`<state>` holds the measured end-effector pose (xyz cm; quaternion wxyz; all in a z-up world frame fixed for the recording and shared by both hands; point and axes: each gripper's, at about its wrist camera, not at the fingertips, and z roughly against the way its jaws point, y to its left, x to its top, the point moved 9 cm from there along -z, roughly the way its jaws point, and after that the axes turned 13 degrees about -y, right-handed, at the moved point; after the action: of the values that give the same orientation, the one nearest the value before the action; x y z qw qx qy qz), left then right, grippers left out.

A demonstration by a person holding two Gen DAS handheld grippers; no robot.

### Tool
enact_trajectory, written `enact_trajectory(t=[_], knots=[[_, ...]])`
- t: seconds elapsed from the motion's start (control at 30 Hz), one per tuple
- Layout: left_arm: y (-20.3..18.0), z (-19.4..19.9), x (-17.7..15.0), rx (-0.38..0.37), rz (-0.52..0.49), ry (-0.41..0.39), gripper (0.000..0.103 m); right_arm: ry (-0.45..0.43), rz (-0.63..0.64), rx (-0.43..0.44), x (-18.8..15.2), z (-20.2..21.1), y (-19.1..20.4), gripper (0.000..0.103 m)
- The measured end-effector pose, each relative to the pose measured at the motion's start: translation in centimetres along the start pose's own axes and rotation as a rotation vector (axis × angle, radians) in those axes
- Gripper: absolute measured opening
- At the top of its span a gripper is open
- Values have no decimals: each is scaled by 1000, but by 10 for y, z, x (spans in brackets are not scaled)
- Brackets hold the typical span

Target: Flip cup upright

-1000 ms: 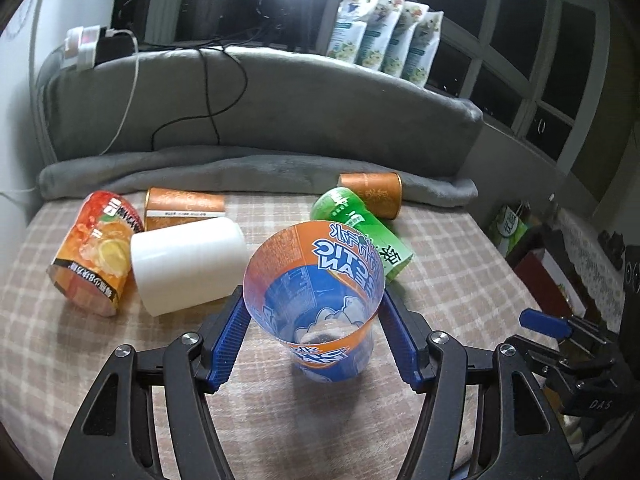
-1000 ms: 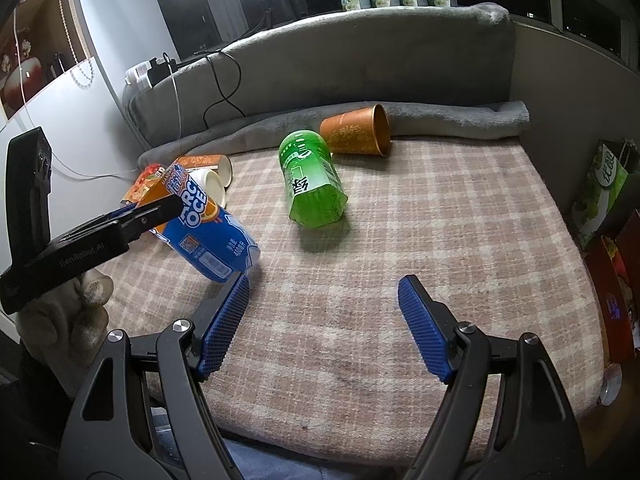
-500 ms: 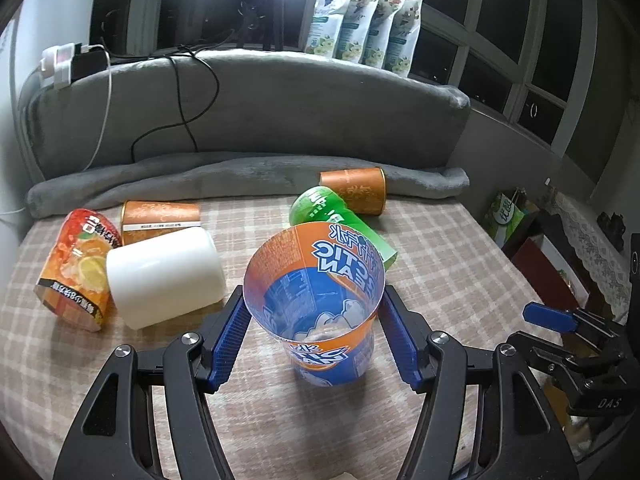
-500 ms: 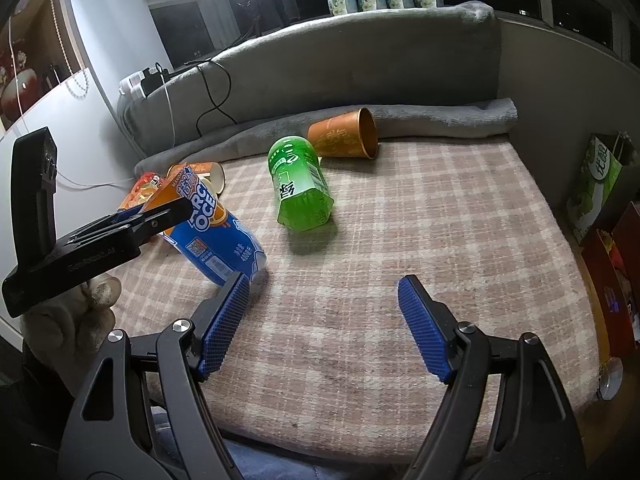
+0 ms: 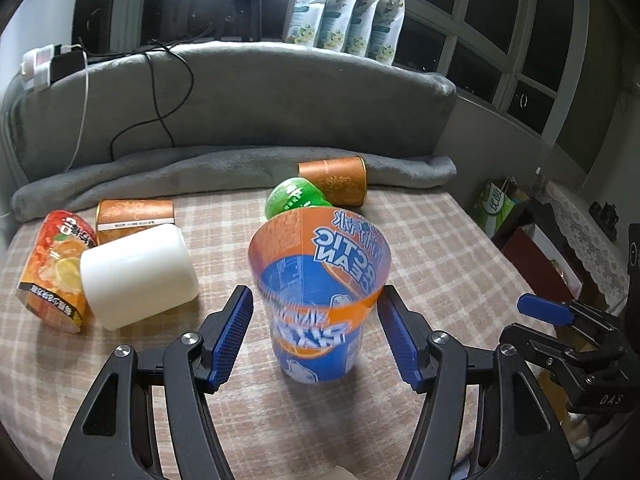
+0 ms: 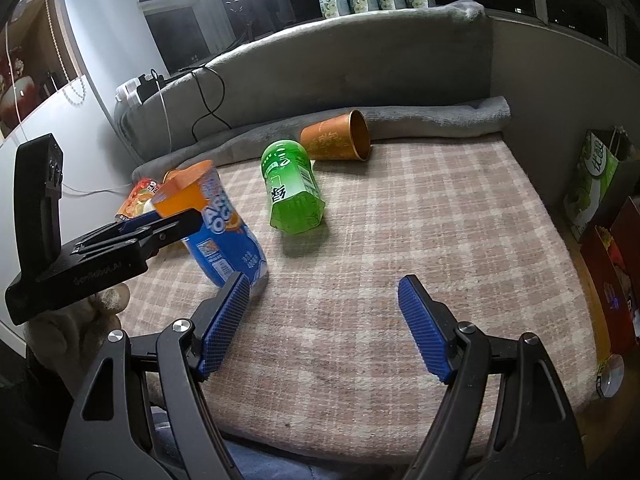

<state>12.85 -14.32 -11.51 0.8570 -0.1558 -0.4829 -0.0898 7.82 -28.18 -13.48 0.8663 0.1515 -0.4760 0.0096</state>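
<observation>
The blue-and-orange cup [image 5: 320,300] stands mouth-up at the centre of the left wrist view, on the checked cloth [image 5: 440,264] between the spread fingers of the left gripper [image 5: 316,340], which look just clear of its wall. It is thin, glossy, translucent plastic, tapered — likely light, easily crushed and tipped, so best held low on the wall. The right gripper [image 6: 324,328] hangs empty, jaws apart, at lower centre of its own view.

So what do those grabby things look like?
Each tool, left and right, has curved black arms with silver bolts, ending in blue bumpy pads. White lettering marks the black bodies. A pale fuzzy glove holds the left one.
</observation>
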Motion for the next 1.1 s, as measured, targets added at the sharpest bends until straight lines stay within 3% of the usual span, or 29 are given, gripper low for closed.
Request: enact_trajectory(t=[0.3,0.53,0.8,0.9,0.97,1.1], knots=[[-2,8,0,-14,-1,-2,71,-30,4,13,7,0,7,80],[7,25,0,1,6,-25,72,-113,38,-3,24,7,19,80],[28,61,16,105,-16,-164,72,-212,92,-58,40,15,30,89],[35,76,25,158,-32,-235,76,-243,109,-79,45,18,33,90],[40,86,29,191,-40,-278,78,-264,115,-88,48,20,34,97],[48,100,36,229,-38,-335,81,-297,124,-106,52,25,35,101]])
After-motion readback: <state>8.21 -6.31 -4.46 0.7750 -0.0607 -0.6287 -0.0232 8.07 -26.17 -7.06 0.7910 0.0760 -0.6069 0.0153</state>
